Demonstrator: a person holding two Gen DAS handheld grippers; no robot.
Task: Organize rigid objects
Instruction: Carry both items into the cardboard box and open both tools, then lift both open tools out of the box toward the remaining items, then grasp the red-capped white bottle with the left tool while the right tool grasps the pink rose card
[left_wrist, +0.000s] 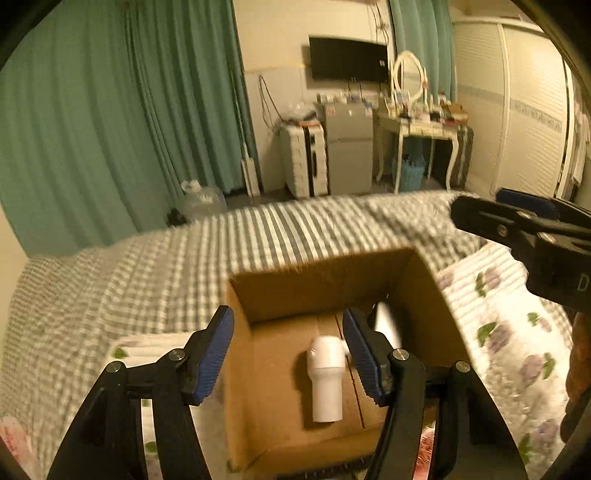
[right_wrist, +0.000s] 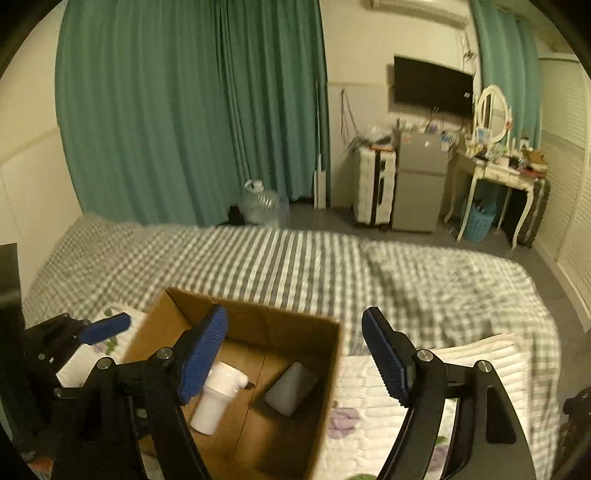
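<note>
An open cardboard box (left_wrist: 321, 284) (right_wrist: 325, 354) sits on a floral quilt on the bed. Inside lie a white bottle (left_wrist: 325, 380) (right_wrist: 218, 397) on its side and a flat white slab (right_wrist: 291, 387), which leans at the box's right wall in the left wrist view (left_wrist: 386, 325). My left gripper (left_wrist: 288, 350) is open and empty, just above the box over the bottle; it also shows at the left of the right wrist view (right_wrist: 107, 328). My right gripper (right_wrist: 295, 354) is open and empty above the box's right rim; it shows at the right of the left wrist view (left_wrist: 517, 210).
The floral quilt (left_wrist: 509, 332) (right_wrist: 373, 417) lies on a grey checked bedspread (right_wrist: 295, 258). Beyond the bed are green curtains (right_wrist: 184, 110), a water jug (right_wrist: 264, 203), a suitcase (right_wrist: 373, 184), a small fridge (right_wrist: 421, 181) and a dressing table (right_wrist: 498, 166).
</note>
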